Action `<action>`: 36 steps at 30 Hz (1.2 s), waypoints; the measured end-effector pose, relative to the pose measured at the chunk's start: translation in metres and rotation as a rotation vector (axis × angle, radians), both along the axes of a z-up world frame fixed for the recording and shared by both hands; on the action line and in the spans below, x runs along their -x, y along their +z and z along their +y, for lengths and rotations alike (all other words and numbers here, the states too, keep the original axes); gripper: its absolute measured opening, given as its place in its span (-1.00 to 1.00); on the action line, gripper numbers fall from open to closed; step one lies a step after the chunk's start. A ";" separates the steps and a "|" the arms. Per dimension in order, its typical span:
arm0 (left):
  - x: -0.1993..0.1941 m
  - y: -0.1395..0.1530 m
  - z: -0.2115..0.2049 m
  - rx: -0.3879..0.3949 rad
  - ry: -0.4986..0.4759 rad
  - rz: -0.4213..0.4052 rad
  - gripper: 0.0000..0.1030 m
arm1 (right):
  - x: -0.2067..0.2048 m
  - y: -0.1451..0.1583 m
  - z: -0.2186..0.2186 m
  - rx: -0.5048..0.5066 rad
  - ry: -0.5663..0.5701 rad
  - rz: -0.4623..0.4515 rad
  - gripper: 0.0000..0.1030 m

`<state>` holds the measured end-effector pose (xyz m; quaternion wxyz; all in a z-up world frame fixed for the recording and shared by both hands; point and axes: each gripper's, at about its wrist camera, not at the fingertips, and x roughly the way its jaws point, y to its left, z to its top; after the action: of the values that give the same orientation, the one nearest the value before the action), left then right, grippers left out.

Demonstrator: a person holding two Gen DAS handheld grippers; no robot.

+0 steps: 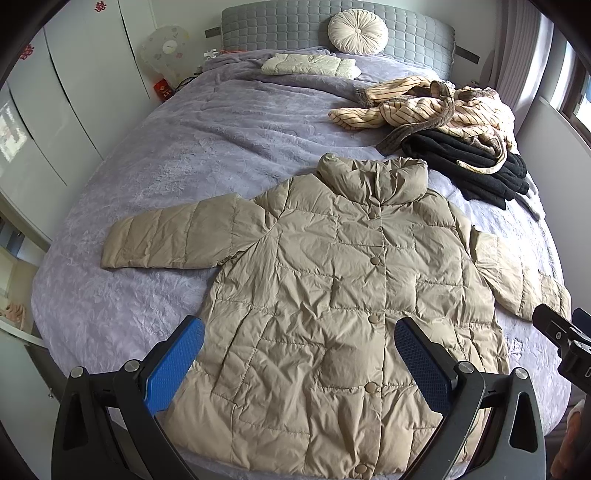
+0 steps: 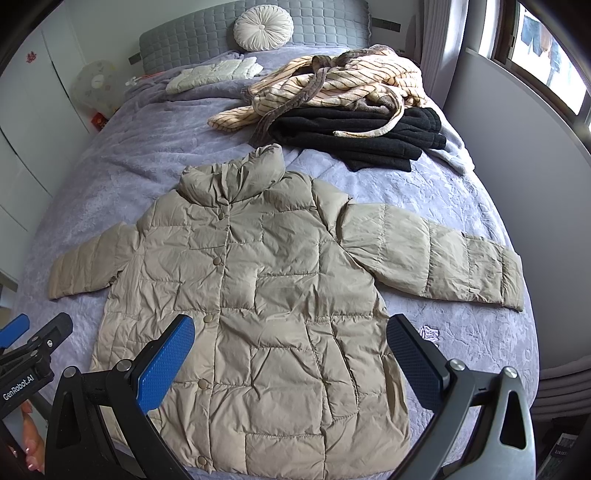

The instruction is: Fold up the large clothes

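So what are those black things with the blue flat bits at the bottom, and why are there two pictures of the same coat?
Those are two grabbing tools, one in each of a person's hands. Each has a camera looking out between its two fingers, so you get two pictures: the left gripper and the right gripper. Both are open and hold nothing. On the purple bed lies a beige puffy jacket, flat, buttoned, sleeves spread. Behind it sit a striped robe on black clothes, a folded pale garment and a round cushion.
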<state>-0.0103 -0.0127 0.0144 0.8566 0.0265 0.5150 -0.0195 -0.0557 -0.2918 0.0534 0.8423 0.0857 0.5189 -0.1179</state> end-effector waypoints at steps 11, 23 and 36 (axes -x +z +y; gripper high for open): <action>0.000 0.000 -0.001 0.000 0.000 -0.001 1.00 | 0.000 0.000 0.000 -0.003 0.000 0.000 1.00; 0.001 0.000 -0.001 -0.001 0.000 -0.001 1.00 | 0.000 0.000 0.000 -0.004 0.001 0.001 1.00; 0.002 -0.006 0.006 0.007 -0.015 0.013 1.00 | -0.001 -0.001 0.002 0.000 -0.006 0.011 1.00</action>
<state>-0.0119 -0.0072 0.0086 0.8530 0.0274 0.5205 -0.0281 -0.0551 -0.2897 0.0520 0.8392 0.0864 0.5231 -0.1208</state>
